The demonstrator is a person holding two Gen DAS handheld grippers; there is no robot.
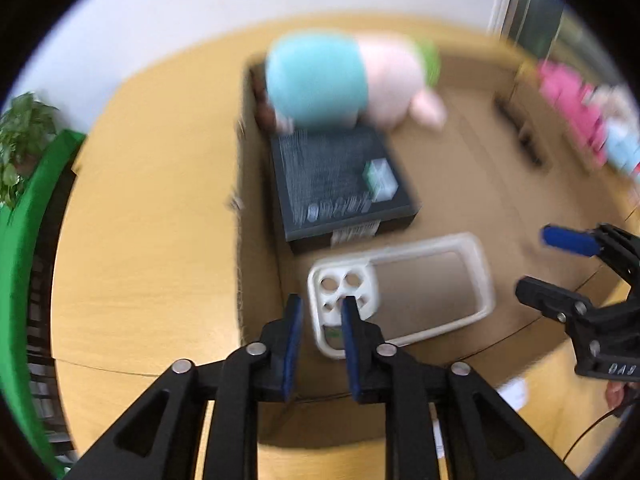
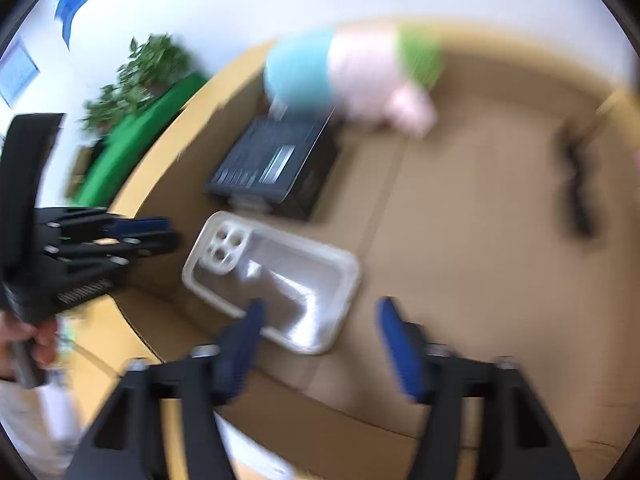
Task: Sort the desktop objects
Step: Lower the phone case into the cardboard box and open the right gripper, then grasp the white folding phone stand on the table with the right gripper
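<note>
Phone case (image 1: 402, 292), white-rimmed with a clear back, lies flat on the cardboard floor of an open box (image 1: 472, 168), at 6 o'clock from a dark carton (image 1: 340, 184). A blurred plush toy (image 1: 348, 80) leans on the carton's far end at 12 o'clock. My left gripper (image 1: 322, 314) hovers over the case's camera-hole corner, jaws narrowly parted and grasping nothing. My right gripper (image 2: 320, 316) sits at the case's other end, jaws spread wide, released. The box rests on a yellow surface (image 1: 152, 240).
</note>
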